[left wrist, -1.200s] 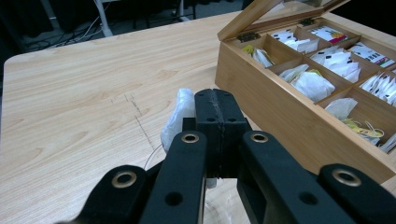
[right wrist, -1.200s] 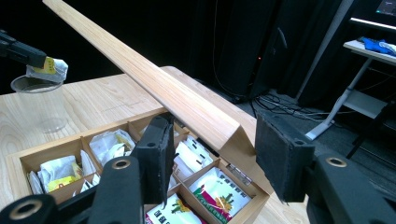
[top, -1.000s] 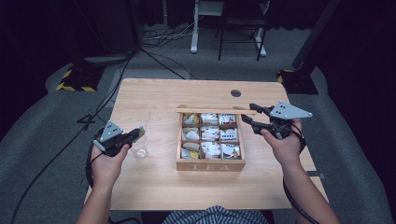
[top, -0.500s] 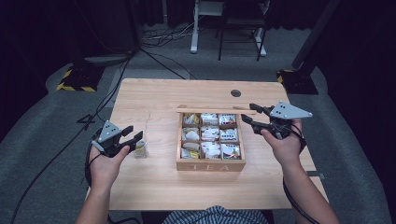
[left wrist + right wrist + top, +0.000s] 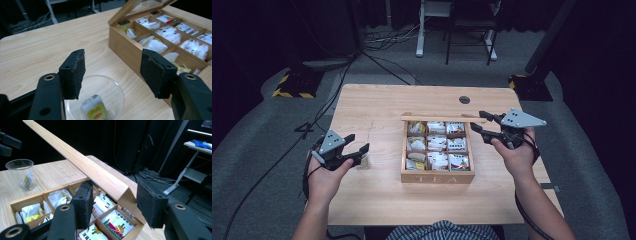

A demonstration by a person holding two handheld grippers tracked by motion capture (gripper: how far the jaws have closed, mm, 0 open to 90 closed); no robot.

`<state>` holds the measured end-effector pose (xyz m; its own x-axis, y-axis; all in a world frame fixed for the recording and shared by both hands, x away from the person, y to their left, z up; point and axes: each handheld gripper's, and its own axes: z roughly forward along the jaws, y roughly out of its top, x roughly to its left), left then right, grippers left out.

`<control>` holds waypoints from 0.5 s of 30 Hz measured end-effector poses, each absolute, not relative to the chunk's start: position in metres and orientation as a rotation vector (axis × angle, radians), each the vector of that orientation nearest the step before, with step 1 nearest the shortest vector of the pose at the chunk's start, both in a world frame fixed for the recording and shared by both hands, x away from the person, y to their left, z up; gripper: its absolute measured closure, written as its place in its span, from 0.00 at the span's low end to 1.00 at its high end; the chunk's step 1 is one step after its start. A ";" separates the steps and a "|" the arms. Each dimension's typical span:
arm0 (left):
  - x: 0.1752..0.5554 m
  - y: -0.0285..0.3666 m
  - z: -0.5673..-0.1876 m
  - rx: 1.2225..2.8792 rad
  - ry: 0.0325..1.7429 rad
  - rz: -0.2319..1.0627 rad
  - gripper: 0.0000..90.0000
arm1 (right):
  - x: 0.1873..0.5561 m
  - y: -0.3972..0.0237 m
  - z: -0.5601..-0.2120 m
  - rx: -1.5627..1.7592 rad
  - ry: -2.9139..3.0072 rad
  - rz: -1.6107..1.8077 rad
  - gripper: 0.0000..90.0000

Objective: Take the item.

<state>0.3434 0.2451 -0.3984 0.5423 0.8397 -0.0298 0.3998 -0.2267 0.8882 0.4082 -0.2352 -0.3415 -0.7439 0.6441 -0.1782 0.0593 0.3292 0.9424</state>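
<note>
The left gripper has its black padded fingers spread wide with nothing between them, hanging just above a clear plastic cup that stands on the wooden table. In the cup lies one tea bag in a pale wrapper with a yellow and red label. In the high view this gripper sits at the table's left part, with the cup just under its tips and well apart from the box. The right gripper also has its fingers parted and empty; they stand over the far right corner of an open wooden tea box, one to each side of the near end of the raised lid, and whether they touch the lid cannot be told. From above, the right gripper is just beside the box's right rear corner, held by the person's right hand. The tea box, marked TEA on its front wall, stands at the table's middle and is divided into nine compartments, three by three. Each compartment holds tea bags: mostly white sachets, some with yellow labels on the left side, and printed packets with red and green in the right column.
</note>
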 end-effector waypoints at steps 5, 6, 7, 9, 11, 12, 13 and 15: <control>0.339 0.240 -0.401 1.846 1.003 0.544 0.41 | 0.408 -0.235 -0.342 0.620 2.067 1.432 0.54; 0.338 0.239 -0.401 1.849 0.995 0.539 0.41 | 0.408 -0.236 -0.342 0.619 2.067 1.432 0.54; 0.338 0.239 -0.401 1.849 0.995 0.539 0.41 | 0.407 -0.236 -0.342 0.620 2.070 1.429 0.54; 0.333 0.234 -0.402 1.857 0.973 0.514 0.41 | 0.407 -0.236 -0.342 0.620 2.072 1.429 0.54; 0.330 0.230 -0.403 1.872 0.949 0.508 0.41 | 0.407 -0.236 -0.342 0.619 2.075 1.427 0.54; 0.328 0.227 -0.403 1.880 0.942 0.500 0.41 | 0.407 -0.236 -0.342 0.619 2.076 1.426 0.54; 0.327 0.225 -0.403 1.889 0.928 0.503 0.41 | 0.407 -0.236 -0.342 0.618 2.077 1.425 0.54; 0.325 0.223 -0.403 1.897 0.921 0.496 0.41 | 0.407 -0.236 -0.342 0.617 2.080 1.423 0.54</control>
